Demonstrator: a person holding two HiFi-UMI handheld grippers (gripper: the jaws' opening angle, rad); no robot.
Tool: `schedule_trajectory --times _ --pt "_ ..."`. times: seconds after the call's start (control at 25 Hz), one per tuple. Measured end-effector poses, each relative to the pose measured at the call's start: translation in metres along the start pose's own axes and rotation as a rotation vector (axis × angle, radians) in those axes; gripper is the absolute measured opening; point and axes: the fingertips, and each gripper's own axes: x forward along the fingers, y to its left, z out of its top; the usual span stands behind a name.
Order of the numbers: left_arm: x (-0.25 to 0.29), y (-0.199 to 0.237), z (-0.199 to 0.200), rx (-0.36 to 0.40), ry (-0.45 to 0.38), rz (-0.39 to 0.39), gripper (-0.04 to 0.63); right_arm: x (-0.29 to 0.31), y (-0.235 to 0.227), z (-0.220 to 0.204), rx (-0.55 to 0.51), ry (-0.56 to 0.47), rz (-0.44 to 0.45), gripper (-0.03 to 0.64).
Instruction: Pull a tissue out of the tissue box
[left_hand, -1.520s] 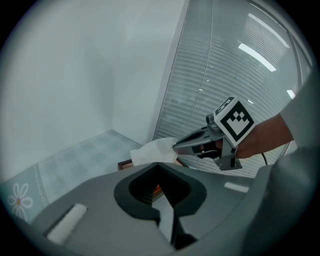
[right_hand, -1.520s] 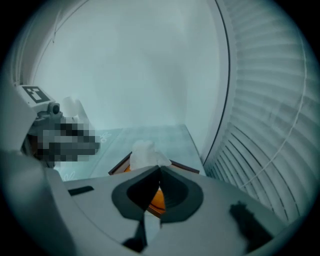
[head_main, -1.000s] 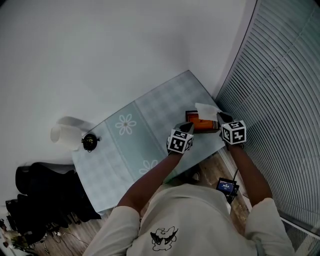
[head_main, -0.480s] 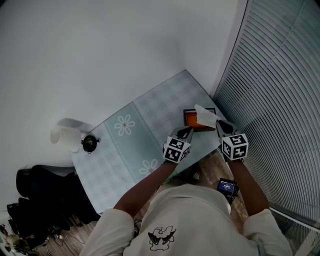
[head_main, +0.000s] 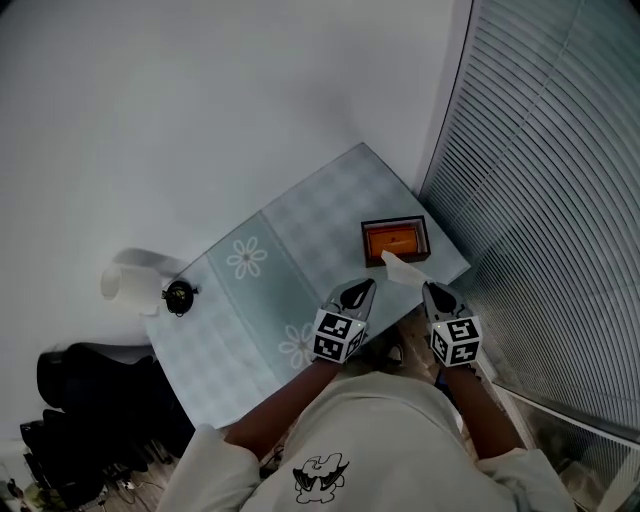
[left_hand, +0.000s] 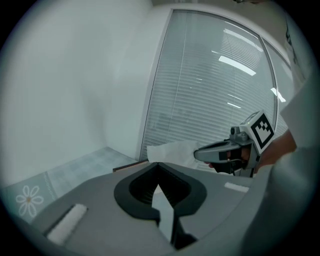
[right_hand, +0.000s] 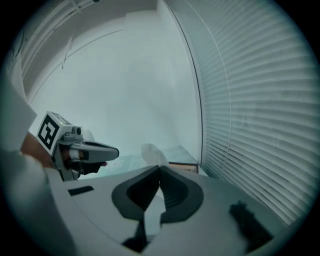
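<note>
Pale checked table (head_main: 300, 225) with daisy motifs stood in corner between white wall (head_main: 200, 100) and window blinds (head_main: 560, 200). Paper roll (head_main: 122, 283) at left end, open cloth mid-table. Orange-topped tissue box (head_main: 395, 240) near blinds-side edge. Right tool (head_main: 430, 290) pinched tissue (head_main: 400, 268) just at box's near side. Left tool (head_main: 364, 288) pressed together, empty.

Tissue box (head_main: 396, 241) on table (head_main: 310, 225) by blinds (head_main: 560, 200), tissue (head_main: 400, 268) just before it, roll (head_main: 122, 283) far left.
</note>
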Motion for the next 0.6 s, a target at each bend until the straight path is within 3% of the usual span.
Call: schedule_trajectory --times 0.16,0.6 --pt "-0.008 -0.004 -0.017 -0.022 0.014 0.007 0.006 -0.009 0.009 -0.023 0.036 0.022 -0.007 0.015" --pt "-0.022 -0.015 -0.033 -0.030 -0.003 0.008 0.006 -0.028 0.024 -0.035 0.061 -0.008 -0.015 0.015"
